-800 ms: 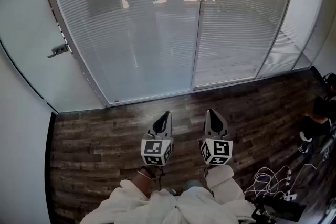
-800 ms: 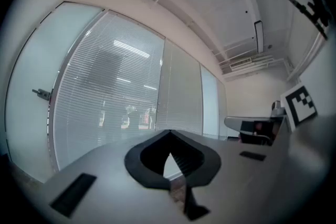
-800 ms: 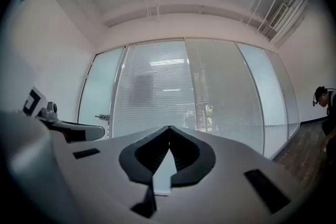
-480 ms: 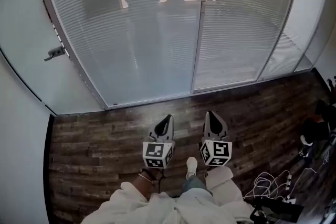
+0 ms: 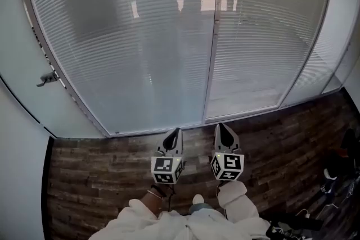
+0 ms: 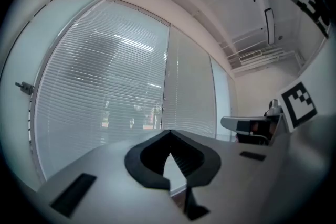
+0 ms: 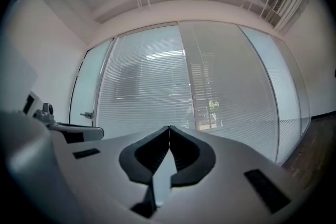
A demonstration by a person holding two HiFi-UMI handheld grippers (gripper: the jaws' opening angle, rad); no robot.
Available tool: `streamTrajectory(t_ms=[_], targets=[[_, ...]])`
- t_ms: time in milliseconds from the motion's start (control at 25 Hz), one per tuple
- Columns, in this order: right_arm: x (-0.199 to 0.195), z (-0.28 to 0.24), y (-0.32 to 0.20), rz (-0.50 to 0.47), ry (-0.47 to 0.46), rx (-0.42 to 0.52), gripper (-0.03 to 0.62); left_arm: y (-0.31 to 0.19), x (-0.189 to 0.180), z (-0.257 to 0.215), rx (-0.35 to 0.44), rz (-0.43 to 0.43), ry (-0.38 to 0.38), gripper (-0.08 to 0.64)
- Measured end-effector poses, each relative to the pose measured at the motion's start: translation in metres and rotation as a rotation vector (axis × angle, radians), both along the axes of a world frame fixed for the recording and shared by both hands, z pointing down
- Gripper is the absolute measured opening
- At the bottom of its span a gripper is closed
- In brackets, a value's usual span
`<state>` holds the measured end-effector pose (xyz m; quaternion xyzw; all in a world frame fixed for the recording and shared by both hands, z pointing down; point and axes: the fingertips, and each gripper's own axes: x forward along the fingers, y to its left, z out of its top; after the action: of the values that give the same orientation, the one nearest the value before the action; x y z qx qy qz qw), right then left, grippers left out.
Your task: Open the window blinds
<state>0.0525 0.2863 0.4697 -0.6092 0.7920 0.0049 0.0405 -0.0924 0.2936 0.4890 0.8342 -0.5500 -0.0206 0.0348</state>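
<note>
head view: my left gripper [image 5: 176,131] and right gripper [image 5: 220,126] point level above the wood floor [image 5: 101,160], near the lowered window blinds [image 5: 140,53], not touching them. left gripper view: jaws together, nothing between. right gripper view: jaws together, nothing between.

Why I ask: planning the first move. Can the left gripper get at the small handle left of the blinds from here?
Probably not yet. Nothing blocks the way, but the left gripper, jaws shut, is over the floor, well short of the handle.
</note>
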Motion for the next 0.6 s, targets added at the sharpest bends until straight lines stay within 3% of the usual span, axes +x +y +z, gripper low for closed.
streamTrajectory(t_ms=[240,440,600], targets=[[0.039,-0.020,-0.122,-0.046,0.038,0.009,0.011,-0.114,0.042,-0.027,0.049,-0.028,-0.002,-0.002],[0.049,-0.038,-0.214,-0.070,0.027,0.038,0.012,-0.188,0.034,-0.024,0.020,-0.081,0.023,-0.002],[0.053,-0.054,-0.289,-0.047,0.020,0.078,0.024,-0.253,0.029,-0.027,0.048,-0.066,0.012,-0.002]])
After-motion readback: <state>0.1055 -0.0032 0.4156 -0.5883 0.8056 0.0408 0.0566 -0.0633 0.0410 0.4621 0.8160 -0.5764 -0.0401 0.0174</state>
